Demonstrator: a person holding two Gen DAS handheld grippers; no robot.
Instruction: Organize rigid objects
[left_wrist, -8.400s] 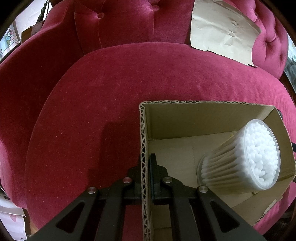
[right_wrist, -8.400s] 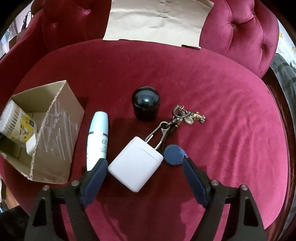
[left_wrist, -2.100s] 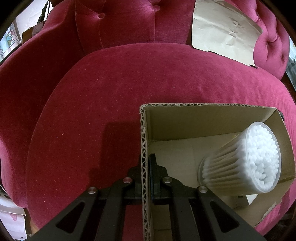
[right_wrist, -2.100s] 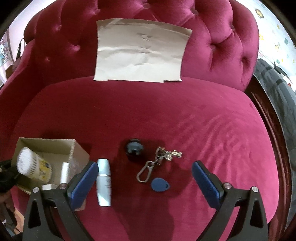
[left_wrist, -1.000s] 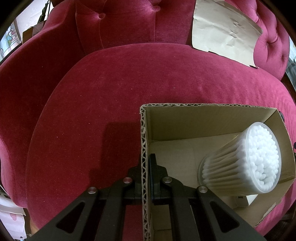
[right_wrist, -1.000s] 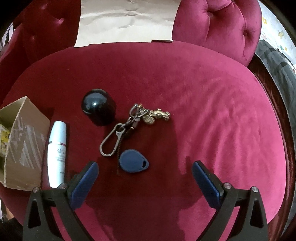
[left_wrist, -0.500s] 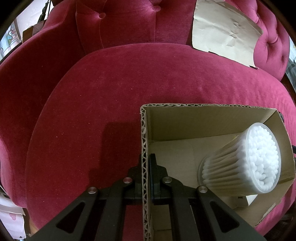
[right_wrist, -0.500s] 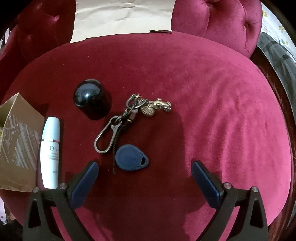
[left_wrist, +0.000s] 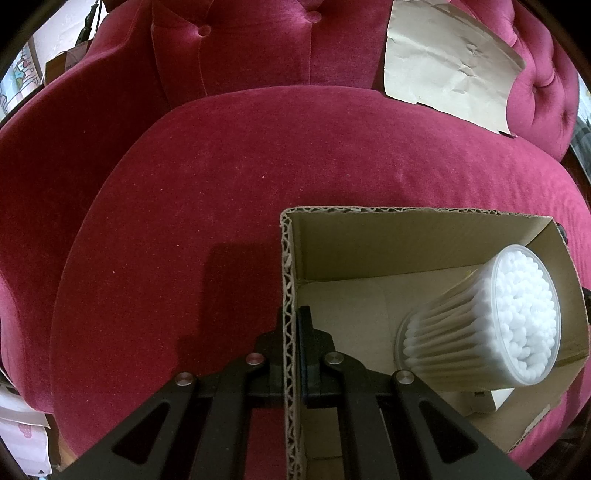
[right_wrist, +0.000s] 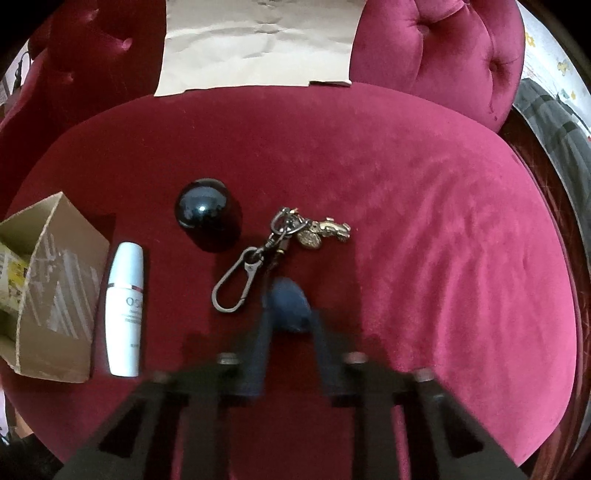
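My left gripper (left_wrist: 293, 325) is shut on the left wall of the cardboard box (left_wrist: 290, 280), which sits on the red velvet seat. A clear tub of cotton swabs (left_wrist: 495, 321) lies tilted inside, over a white case (left_wrist: 487, 402). In the right wrist view my right gripper (right_wrist: 290, 314) is blurred and closing around the blue key fob (right_wrist: 288, 302) of a keyring (right_wrist: 258, 258) with a carabiner and charms. A dark round-topped bottle (right_wrist: 207, 218) and a white tube (right_wrist: 123, 306) lie to the left, beside the box (right_wrist: 55, 295).
A sheet of brown paper (right_wrist: 258, 44) leans on the tufted backrest (right_wrist: 436, 48). The seat's right edge (right_wrist: 565, 295) drops off to dark wood and a grey cloth.
My right gripper has gone from wide open to nearly shut around the blue fob over the last half second. The white case went into the box earlier. The left gripper has not moved.
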